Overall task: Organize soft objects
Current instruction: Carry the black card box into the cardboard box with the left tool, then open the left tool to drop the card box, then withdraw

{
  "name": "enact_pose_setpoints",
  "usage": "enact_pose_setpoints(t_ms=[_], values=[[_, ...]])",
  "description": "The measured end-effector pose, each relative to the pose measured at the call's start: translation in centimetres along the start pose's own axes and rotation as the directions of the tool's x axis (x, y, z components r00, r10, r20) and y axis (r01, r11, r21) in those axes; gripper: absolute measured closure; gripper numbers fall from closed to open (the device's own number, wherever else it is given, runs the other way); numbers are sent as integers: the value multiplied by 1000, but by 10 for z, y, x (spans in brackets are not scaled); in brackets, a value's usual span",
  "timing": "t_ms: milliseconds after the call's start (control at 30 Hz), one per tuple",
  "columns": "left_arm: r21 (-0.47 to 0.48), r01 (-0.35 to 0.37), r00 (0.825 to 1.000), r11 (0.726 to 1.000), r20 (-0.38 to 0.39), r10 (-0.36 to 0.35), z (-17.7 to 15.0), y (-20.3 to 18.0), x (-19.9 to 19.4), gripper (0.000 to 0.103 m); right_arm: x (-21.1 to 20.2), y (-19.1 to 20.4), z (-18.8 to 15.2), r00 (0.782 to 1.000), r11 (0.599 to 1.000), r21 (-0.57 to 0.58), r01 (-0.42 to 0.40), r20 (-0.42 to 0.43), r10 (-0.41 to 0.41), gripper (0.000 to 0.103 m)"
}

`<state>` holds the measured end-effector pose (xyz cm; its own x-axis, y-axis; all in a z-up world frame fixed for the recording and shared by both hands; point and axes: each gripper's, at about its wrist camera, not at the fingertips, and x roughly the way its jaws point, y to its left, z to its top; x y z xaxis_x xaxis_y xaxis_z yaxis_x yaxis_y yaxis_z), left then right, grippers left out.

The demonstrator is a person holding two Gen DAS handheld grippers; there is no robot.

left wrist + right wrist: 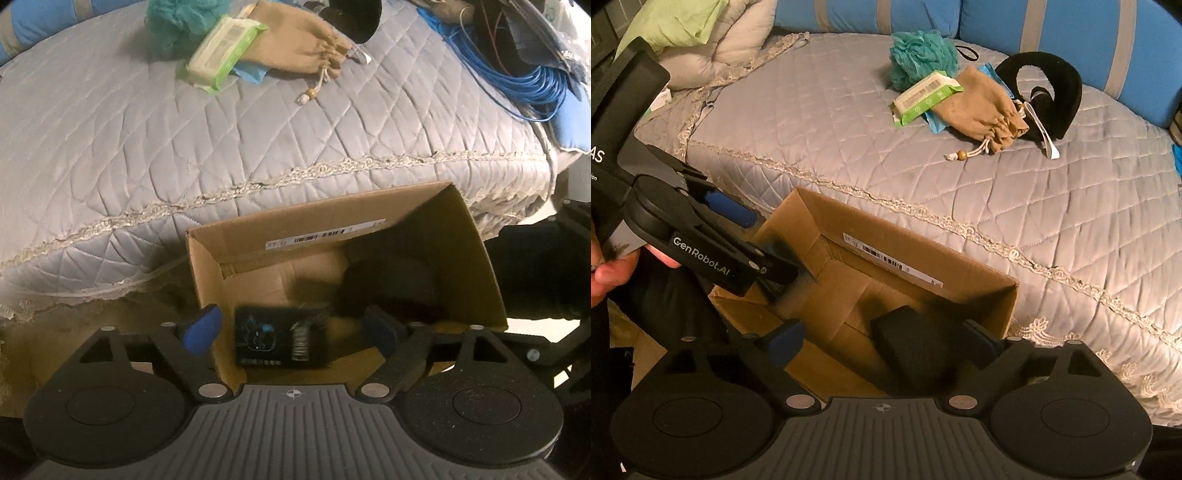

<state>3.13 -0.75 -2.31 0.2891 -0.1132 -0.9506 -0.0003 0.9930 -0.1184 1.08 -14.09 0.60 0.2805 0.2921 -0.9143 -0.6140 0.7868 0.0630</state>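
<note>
Soft things, a loofah [919,55], wipes pack [925,96] and pouch [982,107], are left heaped on the bed [812,122], well beyond both grippers. The pouch's long axis is slanted, cord end toward the right gripper [882,343], judged nearer. Both grippers, the left gripper [291,332] included, are held apart over the box [960,266], clamped on nothing.
</note>
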Motion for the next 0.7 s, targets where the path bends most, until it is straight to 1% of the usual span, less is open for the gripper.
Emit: enact_pose_setpoints(t_ms=[167,533,700], values=[[-12,-5,1000,1000,5,5,1,2,-1,17,0,-2,1,1000,1000,9,8,4,-8,6],[-24,1,1000,1000,17,-1,1,2,-2,17,0,-3,2,999,999,20,33,8,-33,5],[-34,-7,999,999,34,8,1,4,-5,17,0,-6,2,999,998,38,52,11,-52,1]])
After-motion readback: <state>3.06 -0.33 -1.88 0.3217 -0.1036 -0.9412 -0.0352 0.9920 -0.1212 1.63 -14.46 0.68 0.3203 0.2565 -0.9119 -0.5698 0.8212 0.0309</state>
